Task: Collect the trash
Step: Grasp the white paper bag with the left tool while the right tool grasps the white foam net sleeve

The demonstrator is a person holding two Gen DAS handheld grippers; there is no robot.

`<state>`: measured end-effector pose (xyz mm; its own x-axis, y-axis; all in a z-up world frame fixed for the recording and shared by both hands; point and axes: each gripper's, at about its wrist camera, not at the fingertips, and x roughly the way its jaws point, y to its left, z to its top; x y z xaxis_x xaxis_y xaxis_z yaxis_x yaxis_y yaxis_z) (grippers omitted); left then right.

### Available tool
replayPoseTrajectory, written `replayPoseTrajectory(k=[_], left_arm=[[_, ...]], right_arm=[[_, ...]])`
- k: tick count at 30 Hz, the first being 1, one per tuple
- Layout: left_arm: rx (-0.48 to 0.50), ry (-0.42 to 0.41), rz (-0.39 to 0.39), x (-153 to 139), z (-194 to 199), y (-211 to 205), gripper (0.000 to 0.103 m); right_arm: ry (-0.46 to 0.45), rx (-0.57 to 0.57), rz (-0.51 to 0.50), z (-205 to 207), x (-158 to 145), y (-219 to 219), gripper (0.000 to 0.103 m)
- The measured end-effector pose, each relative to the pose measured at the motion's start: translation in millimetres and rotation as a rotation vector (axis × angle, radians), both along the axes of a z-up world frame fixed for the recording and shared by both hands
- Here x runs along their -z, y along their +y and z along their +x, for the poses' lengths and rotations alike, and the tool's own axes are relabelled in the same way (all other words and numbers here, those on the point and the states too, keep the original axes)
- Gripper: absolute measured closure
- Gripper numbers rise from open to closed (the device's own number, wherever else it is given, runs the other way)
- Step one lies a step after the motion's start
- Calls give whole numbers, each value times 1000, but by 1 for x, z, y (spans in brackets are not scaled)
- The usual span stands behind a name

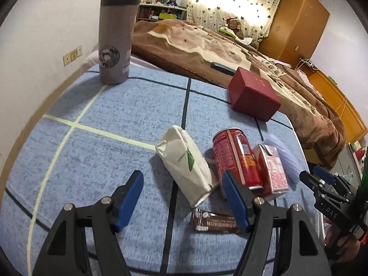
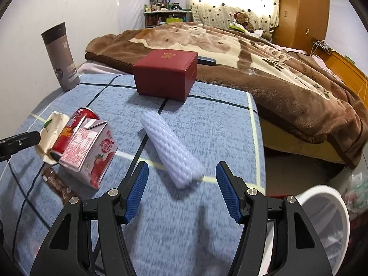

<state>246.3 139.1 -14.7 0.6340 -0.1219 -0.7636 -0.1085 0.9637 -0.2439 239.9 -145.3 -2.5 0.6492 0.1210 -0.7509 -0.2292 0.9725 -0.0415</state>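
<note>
On the blue cloth lie a white paper bag, a red can, a pink strawberry carton, a brown snack wrapper and a white foam net sleeve. My left gripper is open, just short of the paper bag, with the wrapper under its right finger. My right gripper is open, its fingers either side of the near end of the foam sleeve. The carton, can and bag lie left of it. The right gripper also shows in the left wrist view.
A grey tumbler stands at the far left corner. A red box sits at the far edge by a brown blanket. A white bin stands below the table's right edge.
</note>
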Motion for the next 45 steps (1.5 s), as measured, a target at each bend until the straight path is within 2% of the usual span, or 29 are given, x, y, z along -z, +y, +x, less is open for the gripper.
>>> replayPoseTrajectory(k=[18,29,33,34,38,45], left_arm=[[13,74,4,25,32,1,30],[19,69,78,31,36,-10,31],[32,55,71,30,36,-13,41],[35,52,67,29,36,-13,46],[43,43,72,27,36,-15,52],[36,29,78,22,33,-11,65]], right_arm=[[50,-61,-48,28,16,17,40],[88,-77,-41,37,24,23,41],[94,-84,-13,34,25,23,42],[95,-83,-13,34,25,23,47],[94,-83,-8,33,25,25,60],[88,-86,-5,29,25,26,71]])
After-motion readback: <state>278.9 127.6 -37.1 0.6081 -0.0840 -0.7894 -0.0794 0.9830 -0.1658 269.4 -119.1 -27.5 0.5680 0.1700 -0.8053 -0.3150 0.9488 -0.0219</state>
